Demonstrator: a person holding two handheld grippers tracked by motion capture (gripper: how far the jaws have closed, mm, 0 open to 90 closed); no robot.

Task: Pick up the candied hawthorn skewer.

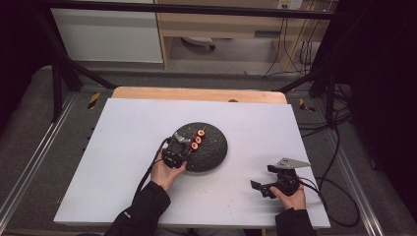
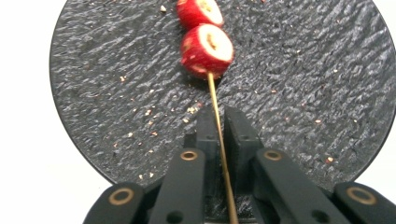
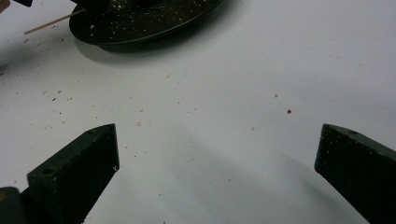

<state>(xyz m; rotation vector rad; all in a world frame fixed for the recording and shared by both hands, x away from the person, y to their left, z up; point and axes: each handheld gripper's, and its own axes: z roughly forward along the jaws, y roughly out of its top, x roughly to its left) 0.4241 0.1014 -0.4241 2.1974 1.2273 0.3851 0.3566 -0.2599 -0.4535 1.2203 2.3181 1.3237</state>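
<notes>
A thin wooden skewer (image 2: 215,107) carries red-rimmed round slices (image 2: 207,50) with pale centres and lies over a round black textured plate (image 2: 303,93). My left gripper (image 2: 217,119) is shut on the bare stick just below the lowest slice. From above, the left gripper (image 1: 183,143) sits at the plate's (image 1: 214,147) near-left edge, with three slices (image 1: 198,139) in a row beyond it. My right gripper (image 1: 264,177) rests on the table at the near right, apart from the plate. Its jaws stand wide open over bare table (image 3: 217,154), with nothing between them.
A white sheet (image 1: 123,147) covers the wooden table, speckled with crumbs near the plate. The plate's (image 3: 140,23) rim and the stick's tail (image 3: 53,21) show at the top left of the right gripper view. Dark frame bars, cables and a shelf stand beyond the table.
</notes>
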